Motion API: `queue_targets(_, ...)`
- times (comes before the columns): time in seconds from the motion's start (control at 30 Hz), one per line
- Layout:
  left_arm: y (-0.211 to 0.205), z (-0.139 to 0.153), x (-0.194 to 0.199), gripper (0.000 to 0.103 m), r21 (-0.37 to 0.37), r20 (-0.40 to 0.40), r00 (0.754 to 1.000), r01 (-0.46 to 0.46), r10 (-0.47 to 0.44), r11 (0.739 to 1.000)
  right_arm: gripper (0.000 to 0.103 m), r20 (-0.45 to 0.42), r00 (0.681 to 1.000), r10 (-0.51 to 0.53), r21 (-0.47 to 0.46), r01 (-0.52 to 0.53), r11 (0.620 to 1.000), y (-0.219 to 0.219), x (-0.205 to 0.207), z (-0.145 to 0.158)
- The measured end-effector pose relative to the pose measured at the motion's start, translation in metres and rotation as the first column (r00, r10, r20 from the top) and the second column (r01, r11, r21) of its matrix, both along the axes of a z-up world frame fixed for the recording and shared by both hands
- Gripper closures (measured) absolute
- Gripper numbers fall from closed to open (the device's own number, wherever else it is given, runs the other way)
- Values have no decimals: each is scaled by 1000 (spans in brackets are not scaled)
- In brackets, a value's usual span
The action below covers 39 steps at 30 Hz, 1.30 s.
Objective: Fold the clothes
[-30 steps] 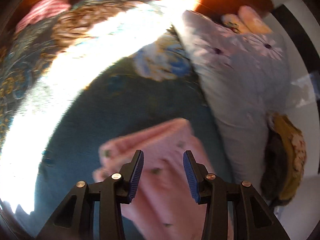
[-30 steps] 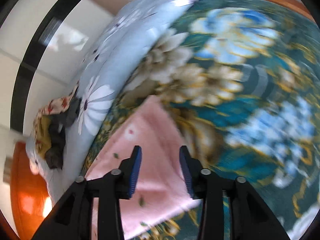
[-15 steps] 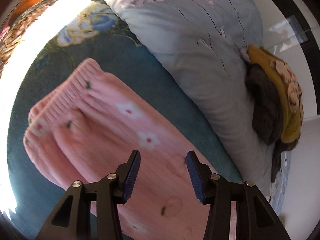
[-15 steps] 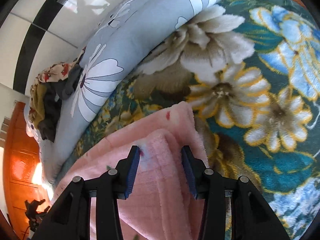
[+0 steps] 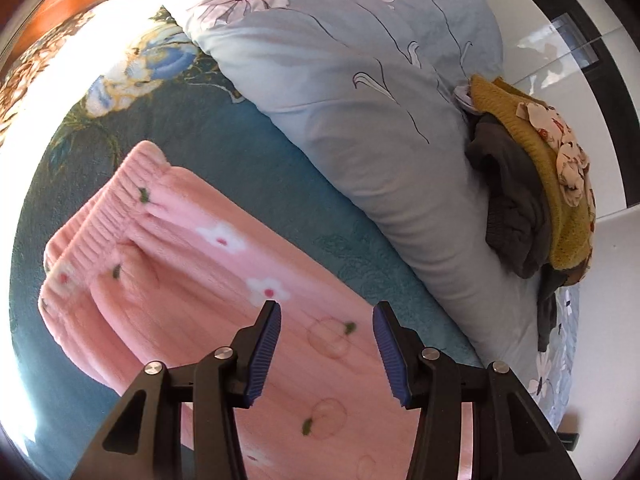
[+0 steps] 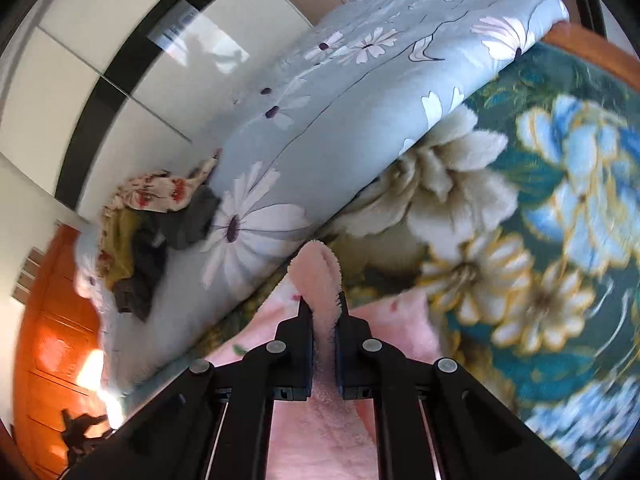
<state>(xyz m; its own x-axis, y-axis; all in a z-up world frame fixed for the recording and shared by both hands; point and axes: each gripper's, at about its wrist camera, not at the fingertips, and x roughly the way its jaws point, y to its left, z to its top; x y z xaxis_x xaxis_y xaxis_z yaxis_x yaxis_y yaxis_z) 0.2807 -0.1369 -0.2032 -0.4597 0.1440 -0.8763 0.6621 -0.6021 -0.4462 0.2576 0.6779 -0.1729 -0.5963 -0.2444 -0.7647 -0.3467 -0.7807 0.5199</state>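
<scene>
R gripper (image 6: 323, 312), tilted down, pinching pink fleece (image 6: 320, 276).

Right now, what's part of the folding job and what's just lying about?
In the job:
- pink fleece pants
- right gripper, just closed on a fold of them
- left gripper, open above them

Lying about:
- grey floral duvet
- clothes pile
- teal floral blanket

A bed covered by a teal plush blanket (image 6: 560, 208) printed with large blue and cream flowers. A pale blue quilt (image 5: 360, 92) with daisy print lies bunched along one side. Behind it, glossy white wardrobe panels (image 6: 100, 40) with black strips. Orange-brown wooden furniture (image 6: 48, 344) shows at the edges. Strong sunlight (image 5: 48, 92) washes across the blanket.
</scene>
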Motion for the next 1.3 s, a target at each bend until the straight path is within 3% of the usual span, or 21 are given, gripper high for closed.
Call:
queue_targets(0.07,-1,-4,3,51,18,0,1000,-13,13,1000,95,72,997,-19,19,18,1000,7,-10,-15)
queue_targets(0.17,-2,-12,5,51,22,22,1000,-13,12,1000,95,150,987,-63,-37,69,997,17,-11,-45)
queue_targets(0.33,-3,-23,5,51,43,37,999,-27,25,999,87,142,988,-61,-64,71,995,17,-7,-41)
queue_targets(0.47,16,-26,-13,51,31,45,997,62,-63,998,82,115,990,-81,-69,90,994,20,12,-27)
queue_targets(0.57,45,-26,-40,51,-4,46,979,199,-198,980,82,112,990,-81,-57,88,995,15,30,-19)
queue_targets(0.67,86,-25,-70,51,-75,83,905,423,-417,903,81,111,993,-40,-5,41,999,-5,39,-6)
queue_targets(0.77,120,-29,-91,50,-116,128,799,600,-587,792,80,68,990,122,19,-123,992,-47,18,12)
queue_targets(0.83,141,-34,-101,46,-154,167,716,698,-678,699,73,62,959,277,26,-279,960,-91,-11,14)
queue_targets(0.9,157,-38,-110,44,-194,202,638,770,-743,608,63,66,906,418,37,-420,907,-136,-38,13)
queue_targets(0.97,167,-42,-113,43,-234,230,572,818,-787,526,61,97,843,528,56,-535,843,-182,-58,3)
queue_targets(1.0,174,-44,-116,43,-245,243,529,845,-813,476,61,115,805,582,67,-590,804,-204,-66,-2)
queue_targets(1.07,181,-48,-121,42,-245,252,465,879,-849,409,61,148,714,684,95,-699,709,-249,-78,-11)
queue_targets(1.17,187,-56,-127,42,-213,252,390,915,-886,342,57,191,600,777,126,-800,587,-292,-88,-22)
queue_targets(1.23,189,-62,-127,42,-192,252,346,933,-904,303,57,230,549,804,149,-836,528,-307,-91,-29)
queue_targets(1.3,190,-68,-126,42,-160,240,303,949,-922,270,57,269,516,813,158,-857,491,-315,-94,-36)
